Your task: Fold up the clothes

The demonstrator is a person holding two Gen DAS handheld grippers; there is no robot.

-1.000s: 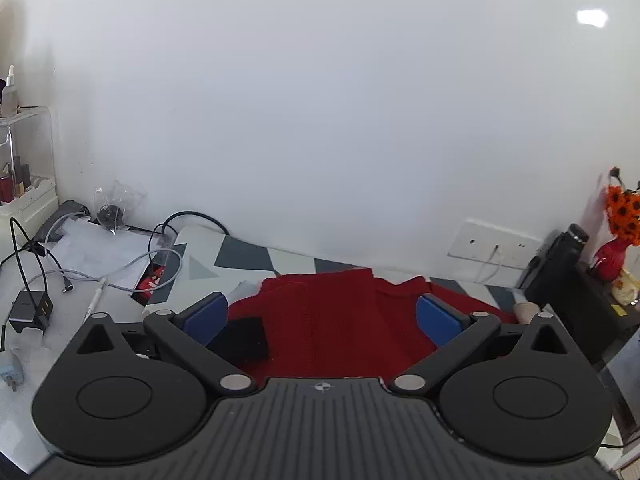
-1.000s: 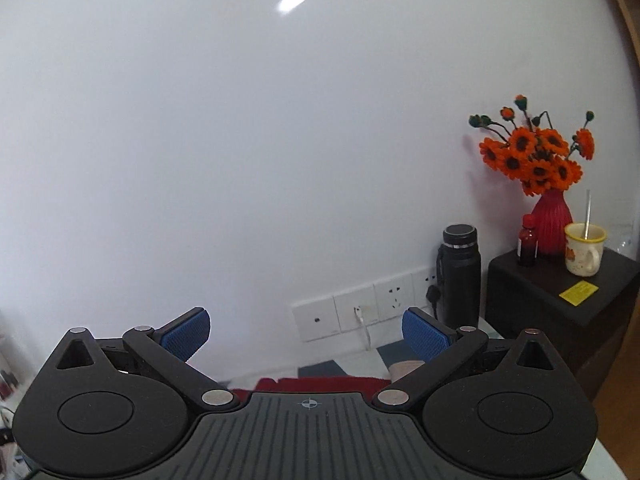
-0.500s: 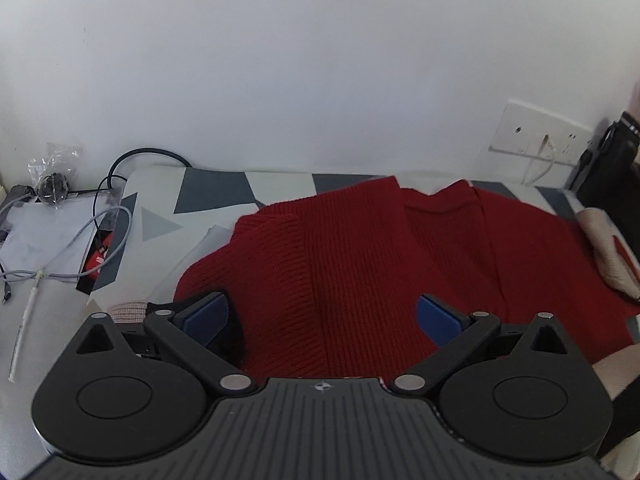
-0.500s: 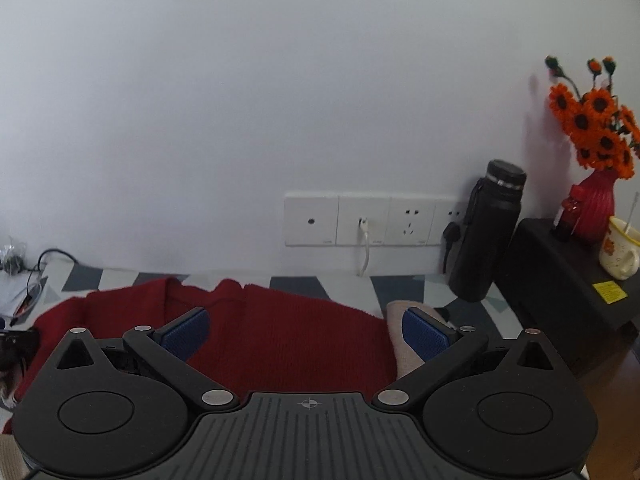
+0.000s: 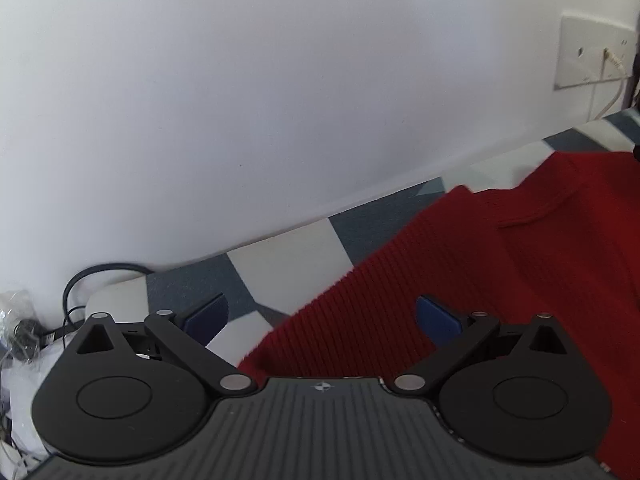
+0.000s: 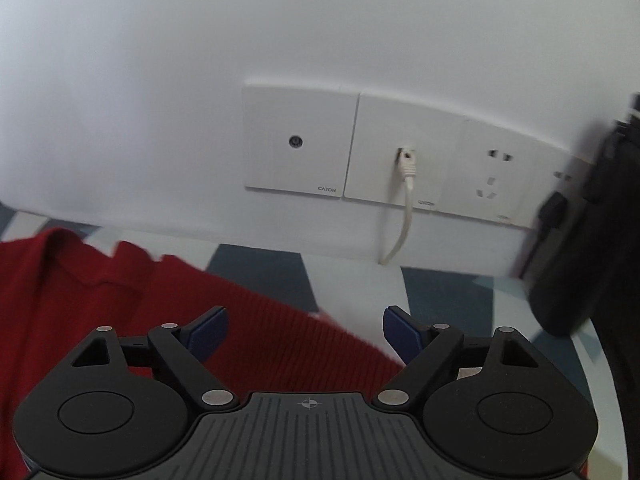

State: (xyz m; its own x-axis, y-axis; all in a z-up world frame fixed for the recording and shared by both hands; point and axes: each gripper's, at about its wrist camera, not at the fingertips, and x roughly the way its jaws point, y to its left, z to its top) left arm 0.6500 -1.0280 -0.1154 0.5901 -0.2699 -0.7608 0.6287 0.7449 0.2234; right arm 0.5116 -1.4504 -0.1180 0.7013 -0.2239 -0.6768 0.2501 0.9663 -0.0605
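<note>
A red knitted sweater (image 5: 500, 264) lies spread on a grey-and-white patterned cloth (image 5: 288, 248) against the white wall. My left gripper (image 5: 320, 318) is open and empty, low over the sweater's left edge, its right pad over the knit. The sweater also shows in the right wrist view (image 6: 80, 304). My right gripper (image 6: 306, 334) is open and empty over the sweater's right edge, its left pad over the knit and its right pad over the cloth (image 6: 360, 280).
A black cable (image 5: 100, 276) and a plastic bag (image 5: 16, 320) lie at the far left. Wall sockets (image 6: 400, 152) with a white plugged cable (image 6: 404, 208) stand ahead of the right gripper. A black bottle (image 6: 592, 240) stands at the right.
Both grippers have dropped and moved forward toward the wall, now close over the sweater's far corners. The left one swung left, the right one right. Both stay open.
</note>
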